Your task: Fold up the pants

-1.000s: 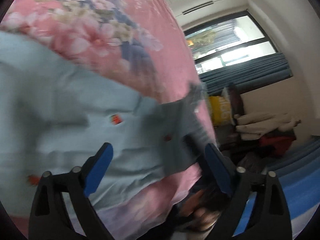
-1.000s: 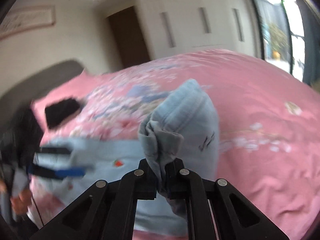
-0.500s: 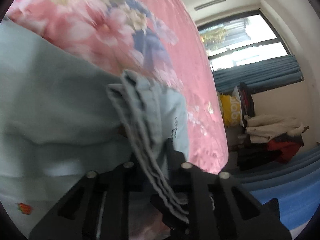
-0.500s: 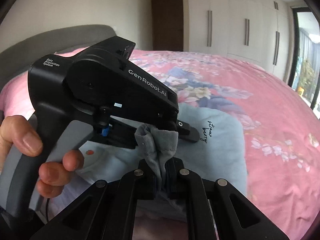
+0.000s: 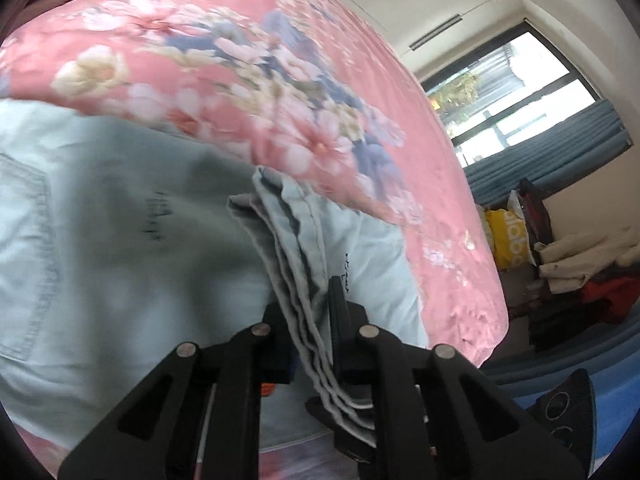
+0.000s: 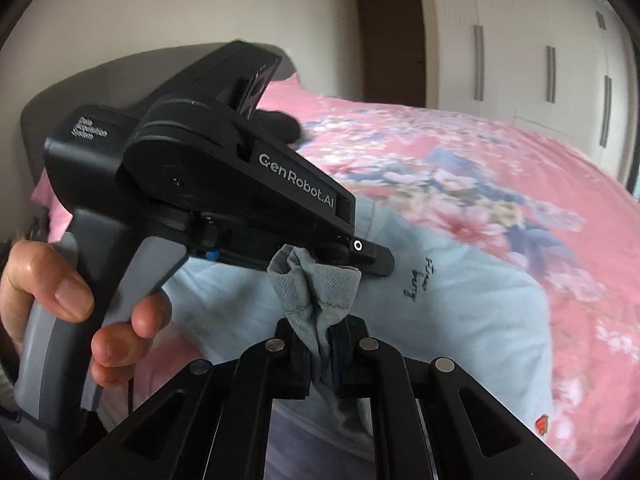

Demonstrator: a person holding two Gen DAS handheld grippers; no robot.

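Light blue pants (image 5: 120, 240) lie on the pink floral bed cover (image 5: 248, 64). My left gripper (image 5: 310, 320) is shut on a bunch of several stacked cloth edges (image 5: 292, 232) of the pants. My right gripper (image 6: 322, 344) is shut on a gathered hem of the same pants (image 6: 316, 292), right beside the left gripper's body (image 6: 224, 184), which a hand (image 6: 52, 288) holds. The pants (image 6: 460, 320) spread to the right with small black writing on them.
The bed (image 6: 520, 168) fills the middle. A grey headboard (image 6: 80, 92), a dark door (image 6: 392, 40) and white wardrobes (image 6: 540, 52) stand behind. A window (image 5: 512, 92), a yellow bag (image 5: 508, 240) and a pile of clothes (image 5: 580, 272) lie beyond the bed's corner.
My left gripper was open a second ago and has shut on the pants' stacked edges. Both grippers have come close together, each holding cloth, and the fold has moved over the pants.
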